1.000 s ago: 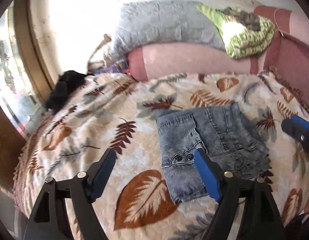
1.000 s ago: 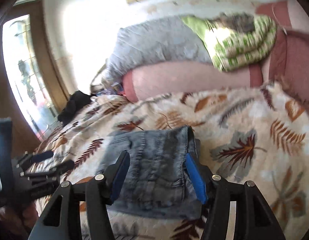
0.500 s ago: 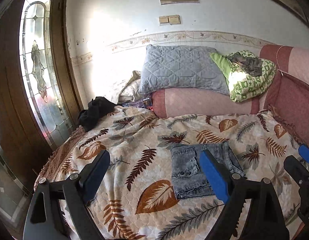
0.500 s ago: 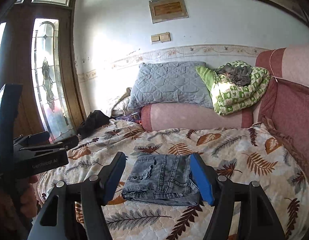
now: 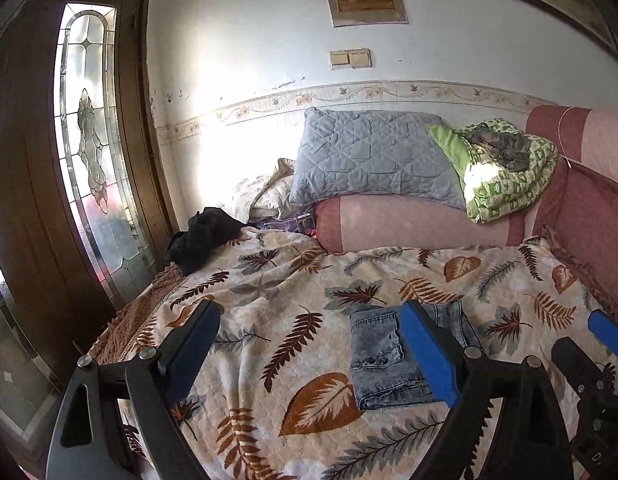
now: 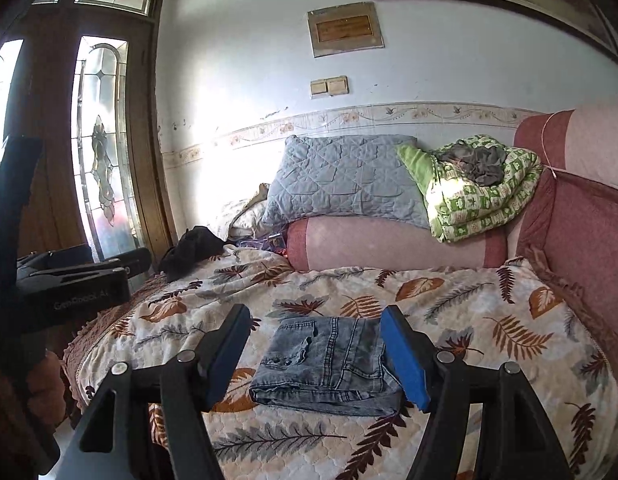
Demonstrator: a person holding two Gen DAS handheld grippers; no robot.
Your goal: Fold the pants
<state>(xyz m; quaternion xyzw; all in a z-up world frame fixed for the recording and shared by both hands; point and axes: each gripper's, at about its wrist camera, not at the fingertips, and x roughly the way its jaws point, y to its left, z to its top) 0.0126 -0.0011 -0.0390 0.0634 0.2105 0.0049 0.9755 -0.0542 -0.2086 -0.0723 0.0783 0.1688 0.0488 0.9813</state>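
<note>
The grey denim pants (image 5: 385, 356) lie folded into a small rectangle on the leaf-patterned bedspread (image 5: 269, 320), waistband buttons facing the front. My left gripper (image 5: 309, 312) hovers above and short of them, open, with nothing between its blue pads. My right gripper (image 6: 315, 314) is open too and frames the folded pants (image 6: 329, 364) from above without touching them. Each gripper shows at the edge of the other's view: the right gripper (image 5: 601, 344) on the right, the left gripper (image 6: 77, 276) on the left.
A pink bolster (image 6: 389, 244) carries a grey quilted pillow (image 6: 341, 180) and a green patterned blanket (image 6: 477, 196) at the back. A black garment (image 6: 189, 248) lies at the bed's far left corner. A stained-glass door (image 6: 101, 152) stands left; a red backrest (image 6: 581, 232) stands right.
Both grippers pulled up and back from the folded pants, which stayed flat on the bed. Their jaws now stand a little wider and much more of the room shows.
</note>
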